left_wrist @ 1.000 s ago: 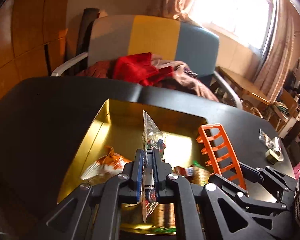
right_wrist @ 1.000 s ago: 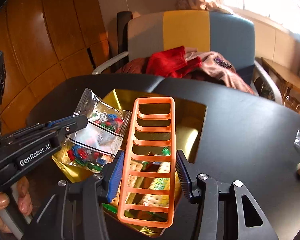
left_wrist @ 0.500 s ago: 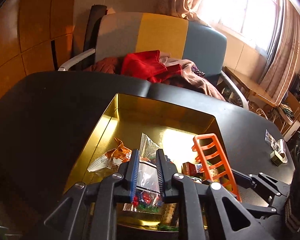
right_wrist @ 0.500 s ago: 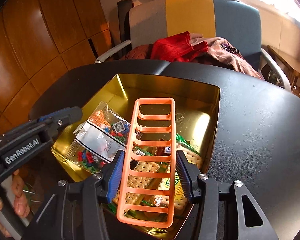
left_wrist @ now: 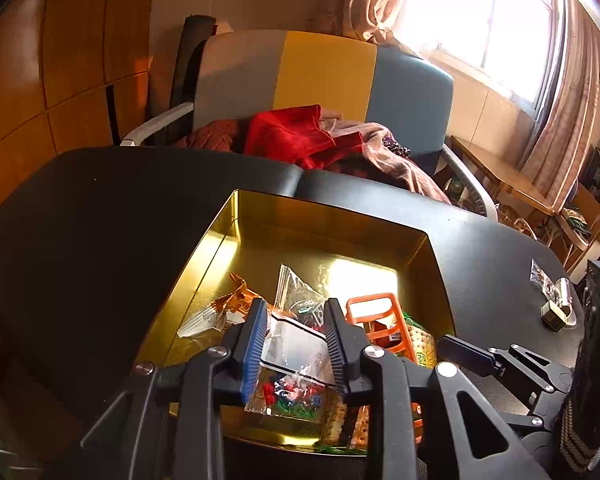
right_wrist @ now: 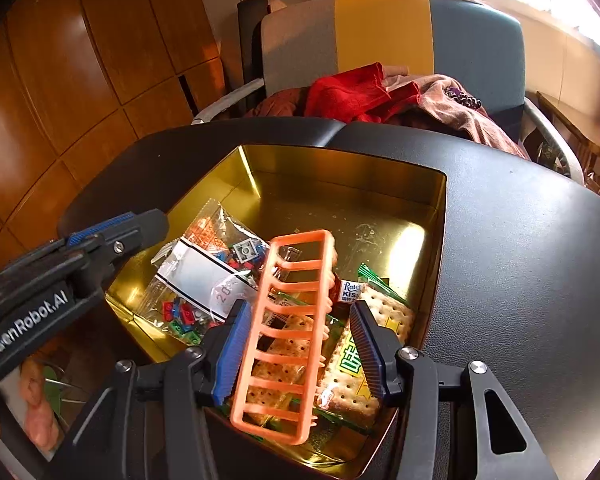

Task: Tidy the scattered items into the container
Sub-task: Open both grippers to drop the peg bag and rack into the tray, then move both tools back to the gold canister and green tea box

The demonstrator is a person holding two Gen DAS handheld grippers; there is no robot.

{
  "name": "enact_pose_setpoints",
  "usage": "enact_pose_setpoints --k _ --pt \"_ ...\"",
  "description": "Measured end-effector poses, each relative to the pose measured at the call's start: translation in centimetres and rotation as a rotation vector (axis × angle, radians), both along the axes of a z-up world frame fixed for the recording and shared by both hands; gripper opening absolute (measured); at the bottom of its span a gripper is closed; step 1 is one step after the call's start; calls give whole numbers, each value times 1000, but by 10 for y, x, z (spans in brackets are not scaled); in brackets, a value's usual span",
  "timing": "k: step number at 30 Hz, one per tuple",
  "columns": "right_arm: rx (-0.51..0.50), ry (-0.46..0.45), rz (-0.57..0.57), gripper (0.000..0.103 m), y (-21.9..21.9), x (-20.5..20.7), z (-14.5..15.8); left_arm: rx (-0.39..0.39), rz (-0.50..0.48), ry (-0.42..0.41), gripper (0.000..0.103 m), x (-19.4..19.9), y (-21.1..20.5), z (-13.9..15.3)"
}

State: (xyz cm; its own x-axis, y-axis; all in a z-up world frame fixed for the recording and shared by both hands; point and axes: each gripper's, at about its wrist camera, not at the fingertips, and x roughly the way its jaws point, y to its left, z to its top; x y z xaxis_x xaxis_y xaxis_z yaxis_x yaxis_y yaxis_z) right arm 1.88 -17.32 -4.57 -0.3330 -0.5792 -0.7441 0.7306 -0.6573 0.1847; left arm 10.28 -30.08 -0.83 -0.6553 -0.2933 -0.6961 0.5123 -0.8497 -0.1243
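A gold tin (left_wrist: 328,210) (right_wrist: 340,154) sits on the black table. My left gripper (left_wrist: 296,334) hovers open over its near-left part. A clear bag of coloured bricks (left_wrist: 294,360) (right_wrist: 202,276) lies loose on the tin floor beneath the fingers. My right gripper (right_wrist: 298,320) is open above the tin's near-right part. An orange plastic rack (right_wrist: 288,320) (left_wrist: 376,320) rests tilted on cracker packets (right_wrist: 360,364); it leans by the left finger, with a gap to the right one.
An orange-and-clear wrapper (left_wrist: 236,302) lies in the tin at left. A small metal object and a little clear bag (left_wrist: 556,304) sit on the table far right. A chair piled with clothes (left_wrist: 300,138) stands behind the table. A hand (right_wrist: 36,400) holds the left gripper.
Both grippers lowered toward the tin and opened. The brick bag dropped from the left fingers onto the tin floor. The orange rack left the right grip and tipped onto the crackers.
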Motion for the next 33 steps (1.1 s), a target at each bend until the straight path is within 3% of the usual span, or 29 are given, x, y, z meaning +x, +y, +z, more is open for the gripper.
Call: enact_pose_setpoints --k 11,21,27,33 --pt "-23 33 -42 53 15 -1 12 -10 -42 -9 42 -11 22 3" --pt "-41 13 -159 53 60 -28 10 -18 -137 -5 43 -33 59 9" --pt "-41 30 -266 55 104 -48 12 -18 -220 -14 44 -55 90 11" --pt "-49 30 -429 61 176 -75 12 -24 -348 -26 44 -85 140 11"
